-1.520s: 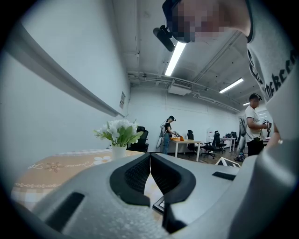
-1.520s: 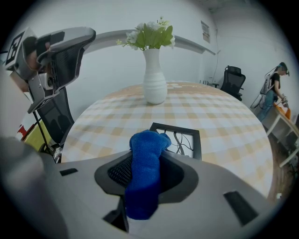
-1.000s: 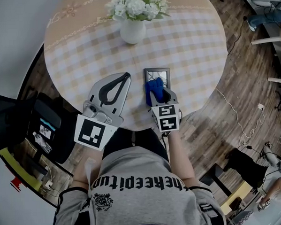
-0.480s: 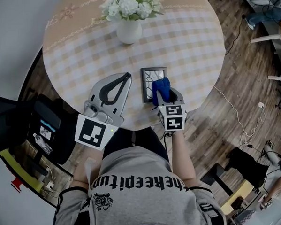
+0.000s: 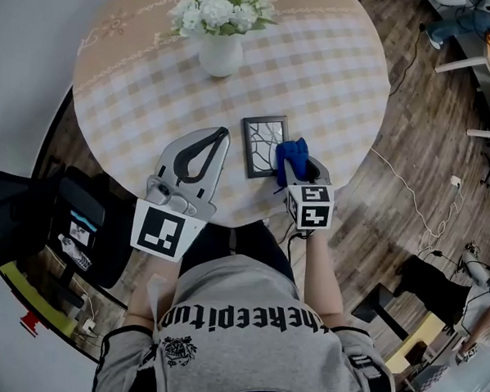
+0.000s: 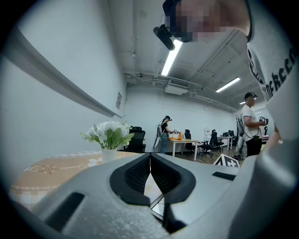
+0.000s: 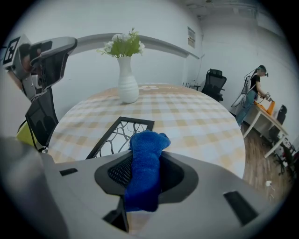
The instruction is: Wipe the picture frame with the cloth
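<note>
Item: picture frame, dark rim, branch-pattern panel, lying flat on the counter near its front edge.
Long axis: runs away from the person, toward the vase of flowers.
Right claw: clamped on the blue cloth, which stands up in a bunch between the jaws.
Cloth to frame: in the head view the bunch sits at the frame's right rim, near the front corner; whether it touches cannot be told.
Bearing: the frame lies ahead and to the left of the right claw, so a wipe would likely go leftward across the short side.
Left claw: jaws together, holding nothing, just beside the frame's left side.
Nearer claw: the right, which carries the cloth.
Remaining: most of the panel shows uncovered to the left of the cloth.
</note>
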`<act>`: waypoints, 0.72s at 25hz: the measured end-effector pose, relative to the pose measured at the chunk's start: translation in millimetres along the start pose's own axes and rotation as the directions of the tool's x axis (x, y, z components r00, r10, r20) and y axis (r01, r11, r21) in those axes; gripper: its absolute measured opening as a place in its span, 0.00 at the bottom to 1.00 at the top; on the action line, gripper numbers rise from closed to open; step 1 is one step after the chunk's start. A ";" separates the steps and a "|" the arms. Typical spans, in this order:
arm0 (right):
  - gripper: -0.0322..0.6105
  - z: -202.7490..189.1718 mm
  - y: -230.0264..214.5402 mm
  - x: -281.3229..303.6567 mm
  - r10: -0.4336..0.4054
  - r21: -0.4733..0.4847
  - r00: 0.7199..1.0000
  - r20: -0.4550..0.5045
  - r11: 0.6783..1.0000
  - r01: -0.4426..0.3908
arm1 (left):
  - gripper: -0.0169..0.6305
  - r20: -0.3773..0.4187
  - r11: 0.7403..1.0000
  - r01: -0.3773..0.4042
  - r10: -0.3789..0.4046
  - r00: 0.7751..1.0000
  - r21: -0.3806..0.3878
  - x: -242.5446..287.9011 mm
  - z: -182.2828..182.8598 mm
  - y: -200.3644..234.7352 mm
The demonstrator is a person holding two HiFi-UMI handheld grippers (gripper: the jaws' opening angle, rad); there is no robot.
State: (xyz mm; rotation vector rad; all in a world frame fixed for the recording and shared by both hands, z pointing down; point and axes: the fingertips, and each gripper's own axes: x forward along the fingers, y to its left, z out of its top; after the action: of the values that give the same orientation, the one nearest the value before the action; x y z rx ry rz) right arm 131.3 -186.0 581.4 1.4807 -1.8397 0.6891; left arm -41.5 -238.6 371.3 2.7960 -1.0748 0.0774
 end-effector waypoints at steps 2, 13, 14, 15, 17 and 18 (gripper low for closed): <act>0.26 -2.9 -3.3 -0.5 0.004 0.016 1.000 0.007 1.000 -0.004 | 0.05 0.001 1.000 0.001 -0.001 1.000 0.002 -0.1 0.4 -1.3; 0.27 3.2 0.0 -4.5 0.029 0.082 0.995 0.100 0.996 -0.037 | 0.05 0.014 1.000 -0.007 0.007 1.000 0.022 -7.3 7.4 -12.1; 0.27 4.6 0.5 -6.7 0.031 0.085 0.993 0.113 0.996 -0.040 | 0.05 0.017 1.000 -0.011 0.010 1.000 0.024 -9.0 8.5 -13.9; 0.27 6.6 1.1 -9.1 0.033 0.084 0.991 0.127 0.996 -0.044 | 0.05 0.019 1.000 -0.014 0.013 1.000 0.025 -10.6 9.6 -15.8; 0.27 12.5 2.9 -15.0 0.041 0.074 0.986 0.161 0.996 -0.053 | 0.05 0.025 0.999 -0.021 0.021 0.999 0.031 -13.4 12.4 -20.3; 0.27 15.5 3.6 -18.9 0.046 0.069 0.983 0.180 0.996 -0.059 | 0.05 0.030 0.999 -0.025 0.024 0.999 0.035 -14.6 14.3 -23.5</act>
State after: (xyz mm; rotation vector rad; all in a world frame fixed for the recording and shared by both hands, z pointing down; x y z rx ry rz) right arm 127.7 -185.1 557.0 1.5904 -2.0139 0.6752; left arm -36.7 -213.9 353.0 2.8240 -1.1251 0.0586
